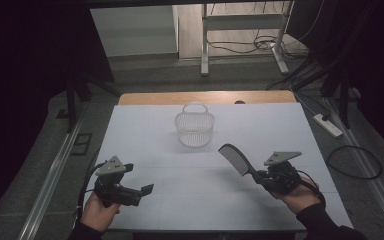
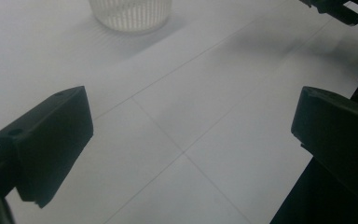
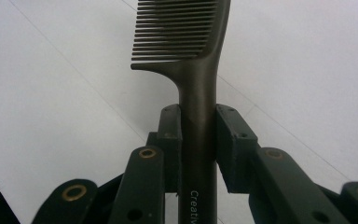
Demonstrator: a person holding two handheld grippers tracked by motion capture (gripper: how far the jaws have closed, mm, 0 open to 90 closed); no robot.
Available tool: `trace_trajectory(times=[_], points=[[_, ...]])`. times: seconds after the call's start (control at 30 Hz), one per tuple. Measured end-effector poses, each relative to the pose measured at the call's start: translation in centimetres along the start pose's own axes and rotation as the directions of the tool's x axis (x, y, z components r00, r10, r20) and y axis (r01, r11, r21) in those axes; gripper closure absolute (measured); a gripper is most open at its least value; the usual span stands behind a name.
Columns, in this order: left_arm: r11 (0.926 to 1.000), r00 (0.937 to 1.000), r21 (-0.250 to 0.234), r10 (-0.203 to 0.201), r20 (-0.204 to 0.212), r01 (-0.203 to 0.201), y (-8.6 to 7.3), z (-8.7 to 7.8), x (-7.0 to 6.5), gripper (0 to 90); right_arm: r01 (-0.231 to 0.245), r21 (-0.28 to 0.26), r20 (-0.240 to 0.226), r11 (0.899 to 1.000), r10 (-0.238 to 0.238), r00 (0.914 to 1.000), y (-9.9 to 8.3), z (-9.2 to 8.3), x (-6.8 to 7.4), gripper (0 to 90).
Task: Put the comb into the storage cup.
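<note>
Clamped between the two black jaws of the right gripper [image 3: 198,140], the handle of a dark comb [image 3: 193,70] runs straight up the right gripper view; both pads press on its sides, so the jaws are closed nearly all the way on it; white lettering shows low on the handle, cut off by the frame; the teeth stick out to the left of the spine, above the jaws.

From the high view the comb [image 1: 236,160] juts out of the right gripper [image 1: 261,176] up and away from the person's hand [image 1: 300,196], its toothed end raised clear of the tabletop [image 1: 260,125]; the grey three-cornered plate sits on top of that gripper, and a cable trails off behind it.

Ahead of the comb's tip, farther across the tabletop, stands a small white mesh basket [image 1: 194,125] with a hoop handle, upright and well apart from both grippers.

Off to the side, the left gripper [image 1: 142,192] is held in the person's other hand [image 1: 99,212] near the close edge of the tabletop; in the left gripper view its jaws stand wide apart with nothing between them but bare white surface; the basket [image 2: 130,14] sits ahead of them at the top, and part of the right gripper [image 2: 335,10] shows in the far corner.
</note>
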State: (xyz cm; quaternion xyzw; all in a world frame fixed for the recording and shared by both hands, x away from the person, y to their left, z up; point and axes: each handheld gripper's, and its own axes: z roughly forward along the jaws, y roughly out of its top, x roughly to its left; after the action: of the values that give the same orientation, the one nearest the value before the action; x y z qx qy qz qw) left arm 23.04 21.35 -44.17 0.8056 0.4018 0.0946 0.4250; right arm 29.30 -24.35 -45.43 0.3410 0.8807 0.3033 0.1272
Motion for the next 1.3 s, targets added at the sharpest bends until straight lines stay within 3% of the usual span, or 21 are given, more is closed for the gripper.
trace_trajectory(times=[0.17, 0.47, 0.7, 1.03, 1.3], points=[[0.9997, 0.9995, 0.007, 0.022, 0.021, -0.022, 1.0, 0.9, -0.4, 0.0, 0.012, -0.025, -0.003, 1.000, -0.012, 0.9999, 0.2, -0.2, 0.3, 72.3], [0.9997, 0.9971, -0.010, 0.021, 0.073, -0.020, 2.7, 2.6, -0.8, 0.0, 0.024, -0.071, -0.021, 0.997, -0.025, 0.9995, 0.6, -0.6, 1.1, 72.3], [0.9997, 0.9939, -0.010, 0.021, 0.108, -0.020, 4.0, 3.8, -1.2, 0.0, -0.037, -0.108, -0.094, 0.993, 0.027, 0.9952, 0.7, -0.8, 1.0, 72.3], [0.9990, 0.9858, -0.020, 0.042, 0.163, -0.039, 5.9, 5.4, -1.6, 0.0, -0.019, -0.148, -0.078, 0.989, 0.007, 0.9969, 1.0, -1.1, 1.6, 72.3], [0.9992, 0.9798, -0.025, 0.035, 0.197, -0.030, 6.8, 6.8, -1.3, 0.0, 0.000, -0.173, -0.061, 0.985, -0.011, 0.9981, 1.3, -1.1, 2.5, 72.3]])
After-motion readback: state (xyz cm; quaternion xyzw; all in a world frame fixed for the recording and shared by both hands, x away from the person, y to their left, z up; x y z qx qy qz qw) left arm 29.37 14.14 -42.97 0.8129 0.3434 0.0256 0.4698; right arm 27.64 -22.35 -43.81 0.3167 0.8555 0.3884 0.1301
